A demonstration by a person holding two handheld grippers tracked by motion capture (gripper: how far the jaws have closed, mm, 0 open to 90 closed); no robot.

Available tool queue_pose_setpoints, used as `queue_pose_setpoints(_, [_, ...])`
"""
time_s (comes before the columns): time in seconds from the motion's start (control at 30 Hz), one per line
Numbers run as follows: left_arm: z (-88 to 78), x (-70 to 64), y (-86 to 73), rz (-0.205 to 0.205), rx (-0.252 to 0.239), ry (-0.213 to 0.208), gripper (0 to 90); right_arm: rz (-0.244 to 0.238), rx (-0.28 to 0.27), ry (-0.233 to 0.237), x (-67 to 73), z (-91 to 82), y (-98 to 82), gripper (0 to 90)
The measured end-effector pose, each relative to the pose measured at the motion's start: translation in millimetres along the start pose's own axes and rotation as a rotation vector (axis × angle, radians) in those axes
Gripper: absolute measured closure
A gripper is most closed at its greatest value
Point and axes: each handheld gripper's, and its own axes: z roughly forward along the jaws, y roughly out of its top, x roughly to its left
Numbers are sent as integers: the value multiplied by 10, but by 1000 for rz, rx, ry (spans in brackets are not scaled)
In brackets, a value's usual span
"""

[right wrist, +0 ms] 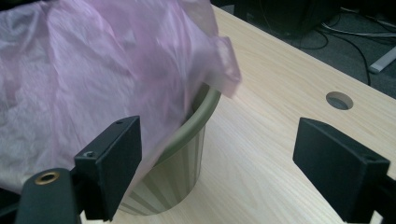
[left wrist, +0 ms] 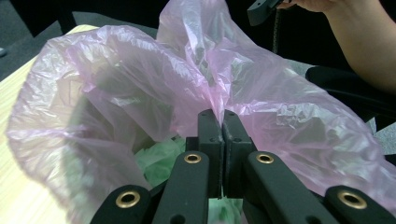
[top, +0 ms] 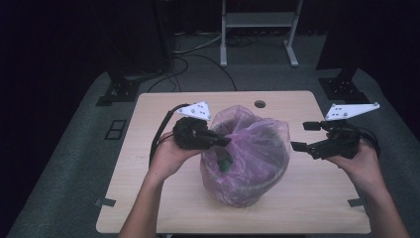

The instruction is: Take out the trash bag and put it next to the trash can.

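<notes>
Wooden table [top: 148, 198]: left claw [left wrist: 222, 122] clamped on pink bag [left wrist: 140, 70]; right claw [right wrist: 217, 163] apart, its view reveals green bin [right wrist: 187, 154].

**Left jaws clamped, right jaws wide**

Your left gripper [top: 225, 141] sits against the left side of the pink bag [top: 247, 148], pointing right, its jaws closed together with a fold of that bag's film pinched between them. Your left hand [top: 171, 153] cups it from below, forearm rising from the lower edge. Your right gripper [top: 304, 136] hangs off the bag's right side, near it but apart, pointing left, jaws standing wide with nothing between them. Your right hand [top: 359, 158] grips its body, palm underneath.
</notes>
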Motion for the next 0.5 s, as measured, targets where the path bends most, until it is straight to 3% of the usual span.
queue_pose_setpoints(0.3, [-470, 1, -191, -34, 2, 73, 886, -1, -1, -1, 6, -15, 0, 143])
queue_pose_setpoints(0.5, [-636, -10, -413, -77, 39, 99, 886, -2, -7, -1, 10, -29, 6, 143])
